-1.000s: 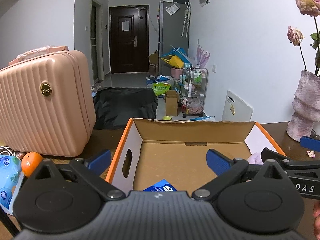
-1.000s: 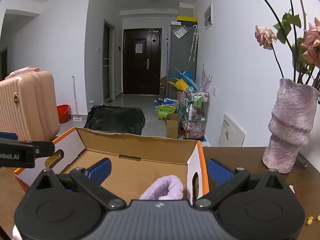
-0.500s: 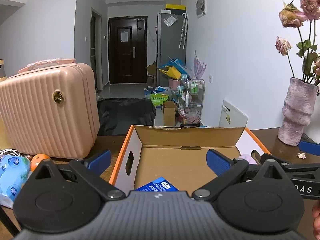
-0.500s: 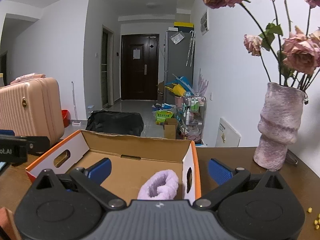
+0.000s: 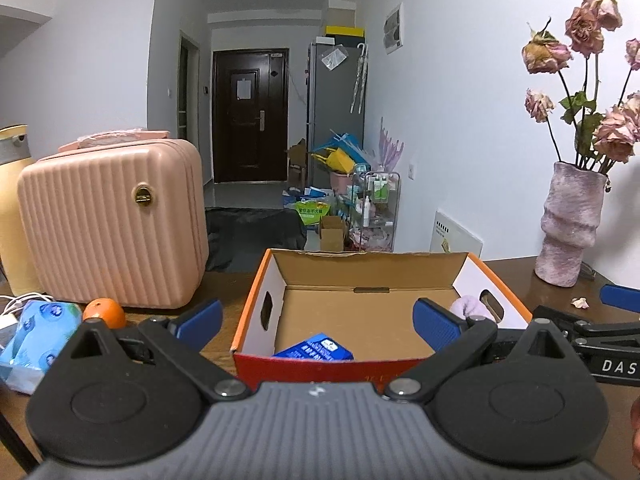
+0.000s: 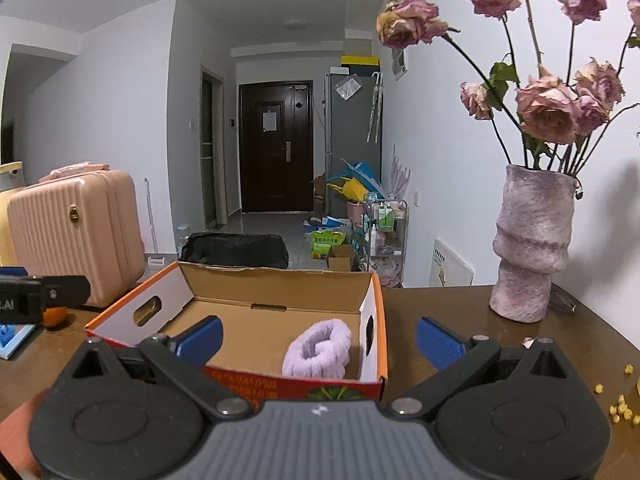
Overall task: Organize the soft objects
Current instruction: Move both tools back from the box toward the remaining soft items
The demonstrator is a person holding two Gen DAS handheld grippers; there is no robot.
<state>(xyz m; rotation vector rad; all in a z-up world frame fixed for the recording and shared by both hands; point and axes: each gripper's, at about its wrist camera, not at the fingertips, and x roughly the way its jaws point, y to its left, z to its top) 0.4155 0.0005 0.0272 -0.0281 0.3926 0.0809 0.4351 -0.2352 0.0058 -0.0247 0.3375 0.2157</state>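
Note:
An open cardboard box (image 5: 374,268) (image 6: 276,280) with orange rims stands on the brown table. Inside it a fluffy lilac band (image 6: 318,348) (image 5: 470,306) lies at the right end, and a blue tissue pack (image 5: 314,348) leans at the near wall. My left gripper (image 5: 318,318) hangs open just in front of the box, nothing between its blue pads. My right gripper (image 6: 318,338) is open too, level with the box's near right corner. A blue wrapped tissue bundle (image 5: 38,328) lies on the table to the left.
A pink ribbed suitcase (image 5: 112,220) (image 6: 76,236) stands left of the box, an orange (image 5: 105,313) in front of it. A purple vase (image 5: 570,224) (image 6: 530,244) with dried roses stands at the right. Yellow crumbs (image 6: 620,410) dot the table's right part.
Both grippers have pulled back and risen from the box, so its near wall now shows. Both stayed open. The lilac band and blue pack lie where they were.

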